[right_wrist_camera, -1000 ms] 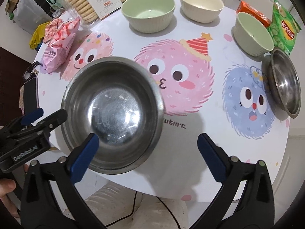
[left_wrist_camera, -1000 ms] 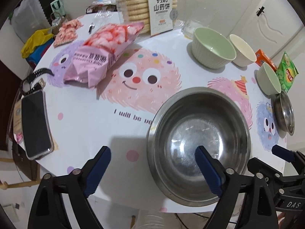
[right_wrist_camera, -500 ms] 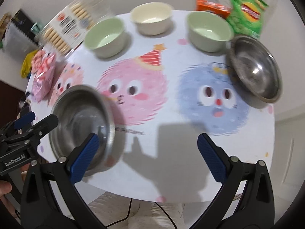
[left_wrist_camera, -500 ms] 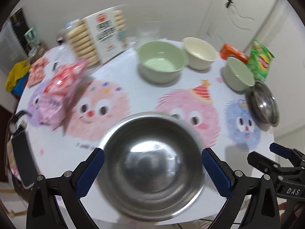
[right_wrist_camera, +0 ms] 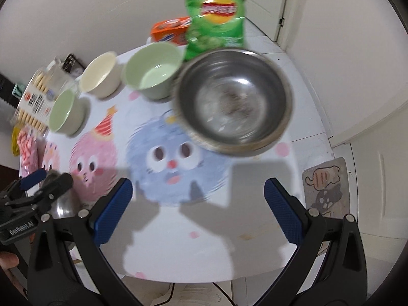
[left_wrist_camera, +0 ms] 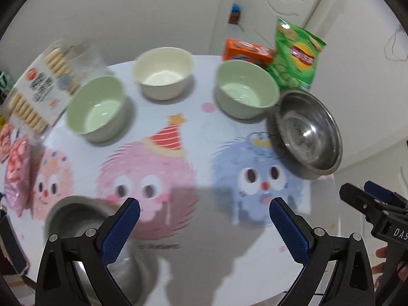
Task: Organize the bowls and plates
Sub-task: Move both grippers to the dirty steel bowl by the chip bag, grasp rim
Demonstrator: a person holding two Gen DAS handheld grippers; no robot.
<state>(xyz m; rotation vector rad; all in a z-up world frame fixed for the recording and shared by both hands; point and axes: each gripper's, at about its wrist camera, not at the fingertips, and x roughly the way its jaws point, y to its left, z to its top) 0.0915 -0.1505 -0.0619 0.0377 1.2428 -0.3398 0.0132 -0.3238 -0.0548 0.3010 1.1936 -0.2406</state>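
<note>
A large steel bowl (left_wrist_camera: 76,219) sits at the table's near left edge, partly behind my left gripper's left finger. A smaller steel bowl (left_wrist_camera: 308,132) (right_wrist_camera: 234,104) stands at the right edge. Two green bowls (left_wrist_camera: 97,107) (left_wrist_camera: 244,89) and a cream bowl (left_wrist_camera: 163,71) stand along the back; they also show in the right wrist view (right_wrist_camera: 66,112) (right_wrist_camera: 153,71) (right_wrist_camera: 99,76). My left gripper (left_wrist_camera: 204,219) is open and empty above the tablecloth. My right gripper (right_wrist_camera: 199,204) is open and empty, in front of the smaller steel bowl.
A green chip bag (left_wrist_camera: 295,53) and an orange box (left_wrist_camera: 247,51) stand behind the right bowls. A biscuit pack (left_wrist_camera: 40,86) and a pink snack bag (left_wrist_camera: 15,173) lie at the left. The round table (right_wrist_camera: 255,229) ends close below both grippers.
Both grippers have swung to the right. The large steel bowl has slid from the middle to the left of both views, and the smaller steel bowl now sits ahead of my right gripper.
</note>
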